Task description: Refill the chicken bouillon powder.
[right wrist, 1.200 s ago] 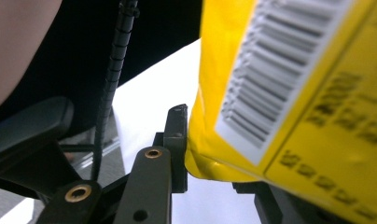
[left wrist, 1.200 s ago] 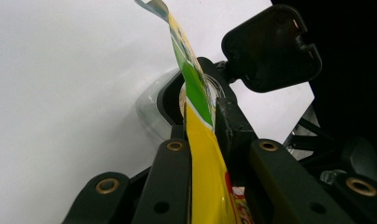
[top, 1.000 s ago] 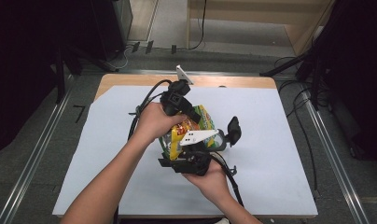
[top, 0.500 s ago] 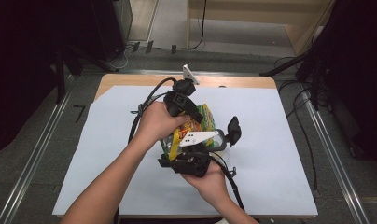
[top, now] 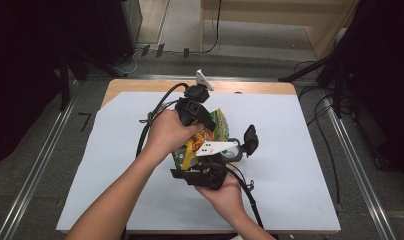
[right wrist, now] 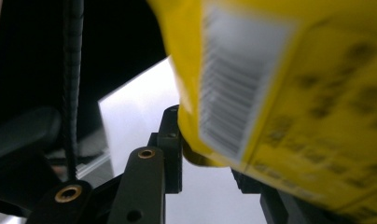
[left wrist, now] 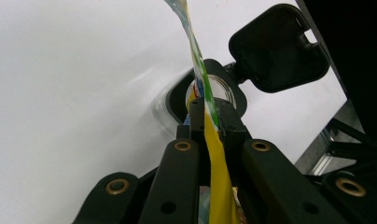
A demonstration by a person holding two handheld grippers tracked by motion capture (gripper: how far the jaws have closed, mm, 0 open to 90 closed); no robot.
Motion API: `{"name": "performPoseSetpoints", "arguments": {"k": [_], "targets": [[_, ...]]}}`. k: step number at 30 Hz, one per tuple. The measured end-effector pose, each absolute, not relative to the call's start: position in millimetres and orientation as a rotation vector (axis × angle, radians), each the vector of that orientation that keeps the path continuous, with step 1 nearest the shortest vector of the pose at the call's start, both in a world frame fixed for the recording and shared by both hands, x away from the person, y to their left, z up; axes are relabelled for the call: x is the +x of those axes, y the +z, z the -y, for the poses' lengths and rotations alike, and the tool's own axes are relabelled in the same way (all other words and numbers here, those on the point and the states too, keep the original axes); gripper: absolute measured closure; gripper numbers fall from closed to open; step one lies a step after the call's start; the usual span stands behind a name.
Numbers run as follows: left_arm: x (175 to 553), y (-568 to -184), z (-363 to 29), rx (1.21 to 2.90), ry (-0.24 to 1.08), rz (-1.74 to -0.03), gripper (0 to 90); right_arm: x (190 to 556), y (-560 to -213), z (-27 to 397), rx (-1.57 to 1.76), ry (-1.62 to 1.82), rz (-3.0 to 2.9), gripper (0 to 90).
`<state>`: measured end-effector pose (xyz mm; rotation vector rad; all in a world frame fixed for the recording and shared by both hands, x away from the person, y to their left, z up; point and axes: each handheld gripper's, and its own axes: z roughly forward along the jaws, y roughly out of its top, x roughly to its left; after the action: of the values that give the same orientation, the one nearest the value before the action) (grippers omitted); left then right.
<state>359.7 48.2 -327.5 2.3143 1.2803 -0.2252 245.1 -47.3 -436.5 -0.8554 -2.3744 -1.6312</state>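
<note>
My left claw (left wrist: 210, 116) is pressed together on the thin edge of the yellow snack packet (top: 202, 137), which runs up between its jaws in the left gripper view. My right claw (right wrist: 205, 149) holds the packet's lower corner between its jaws; they have just been opening a little, so I judge that grip loose, though the corner seems to me to stay pinched. The packet hangs between both claws, above the white sheet (top: 300, 150) on the tabletop (top: 140, 86). Just beyond it stands a small clear jar (left wrist: 221, 91) with a black hinged lid (left wrist: 277, 49) flipped open.

The step, I judge, is tearing or opening the packet over the jar. To do it well I should keep my left pinch firm near the seam, tighten the right one on the corner, and pull the two apart in short moves, with the mouth over the jar so nothing spills.

Against the earlier high view, the scene is nearly the same: my left hand (top: 167, 132) sits slightly farther along the packet's top, and the packet looks a touch more upright.
</note>
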Motion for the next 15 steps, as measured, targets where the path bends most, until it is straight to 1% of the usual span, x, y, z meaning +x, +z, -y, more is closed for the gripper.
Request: {"name": "performPoseSetpoints", "arguments": {"k": [7, 11, 13, 15], "targets": [[359.4, -328.0, -46.4, 2.312, -0.248, -1.283, 88.0, 244.5, -435.3, 46.3, -0.873, -1.603, 2.403, 72.3], [362.4, -329.3, -46.1, 2.311, -0.261, -1.303, 87.6, 244.3, -433.5, 47.2, -0.850, -1.618, 2.394, 71.0], [364.2, -329.4, -46.7, 2.312, -0.286, -1.302, 87.3, 244.8, -433.0, 47.0, -0.842, -1.623, 2.391, 69.7], [365.5, -330.4, -47.1, 2.310, -0.316, -1.299, 86.7, 244.4, -431.8, 47.5, -0.841, -1.619, 2.396, 71.3]]}}
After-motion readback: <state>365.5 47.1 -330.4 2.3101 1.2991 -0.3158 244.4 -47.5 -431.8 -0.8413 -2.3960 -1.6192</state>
